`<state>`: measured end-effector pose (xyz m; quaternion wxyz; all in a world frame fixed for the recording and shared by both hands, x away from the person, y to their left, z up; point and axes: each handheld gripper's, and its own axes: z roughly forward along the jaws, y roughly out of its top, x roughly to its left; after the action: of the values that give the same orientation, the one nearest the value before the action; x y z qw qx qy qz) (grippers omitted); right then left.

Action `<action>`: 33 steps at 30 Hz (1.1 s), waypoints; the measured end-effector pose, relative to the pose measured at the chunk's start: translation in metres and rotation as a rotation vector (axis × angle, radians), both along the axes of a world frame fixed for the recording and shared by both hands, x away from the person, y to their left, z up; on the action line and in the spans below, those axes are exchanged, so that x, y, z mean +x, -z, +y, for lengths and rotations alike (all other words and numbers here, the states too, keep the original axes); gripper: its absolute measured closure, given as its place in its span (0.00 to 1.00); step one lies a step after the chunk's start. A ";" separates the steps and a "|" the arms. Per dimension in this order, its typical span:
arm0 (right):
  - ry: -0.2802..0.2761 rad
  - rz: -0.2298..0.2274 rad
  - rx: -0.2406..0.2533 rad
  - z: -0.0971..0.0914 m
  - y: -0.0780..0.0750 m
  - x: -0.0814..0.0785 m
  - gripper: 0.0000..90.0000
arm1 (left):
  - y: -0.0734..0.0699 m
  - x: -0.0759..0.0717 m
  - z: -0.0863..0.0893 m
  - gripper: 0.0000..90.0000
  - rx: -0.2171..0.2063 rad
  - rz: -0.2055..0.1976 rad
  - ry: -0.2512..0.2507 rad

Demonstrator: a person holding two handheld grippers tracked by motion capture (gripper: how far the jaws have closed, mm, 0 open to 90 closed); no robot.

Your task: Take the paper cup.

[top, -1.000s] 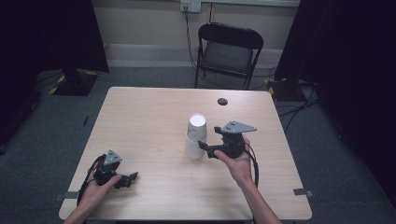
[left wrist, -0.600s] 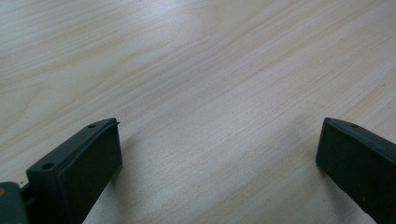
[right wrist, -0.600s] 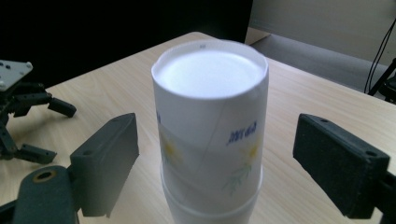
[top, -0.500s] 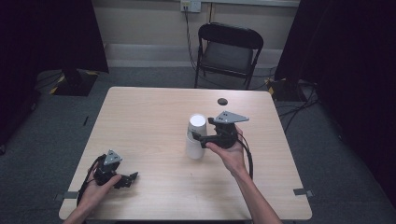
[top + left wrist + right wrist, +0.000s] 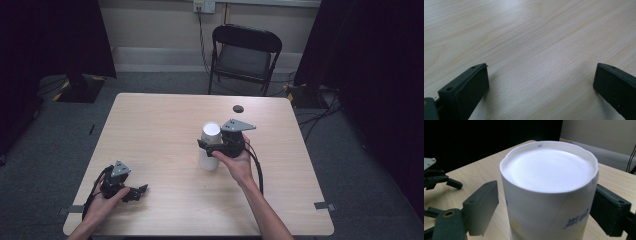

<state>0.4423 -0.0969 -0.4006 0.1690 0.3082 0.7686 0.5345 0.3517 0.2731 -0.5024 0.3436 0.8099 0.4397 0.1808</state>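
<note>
Pale wooden bench carries an upturned white paper cup, its blue print cut off, mid-bench between the spread right tool; left tool spread, empty.

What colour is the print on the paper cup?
Blue lettering with yellow marks on the white paper cup, clearest in the right gripper view.

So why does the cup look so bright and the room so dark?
In the right gripper view the white paper cup sits close to the camera, catching light with its top washed out; in the high view dark curtains surround the lit table.
</note>
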 end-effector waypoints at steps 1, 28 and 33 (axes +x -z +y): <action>0.000 -0.003 0.002 0.000 0.000 0.000 0.18 | 0.000 0.000 0.000 0.00 0.000 0.000 0.000; 0.018 -0.009 0.010 -0.002 0.000 0.001 0.33 | 0.000 0.000 0.000 0.00 0.001 0.001 0.004; 0.019 -0.023 0.020 -0.002 -0.004 0.000 0.33 | 0.000 0.000 0.000 0.00 0.002 0.001 0.004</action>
<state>0.4427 -0.0988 -0.3967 0.1798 0.3108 0.7582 0.5442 0.3519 0.2734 -0.5022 0.3431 0.8112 0.4381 0.1800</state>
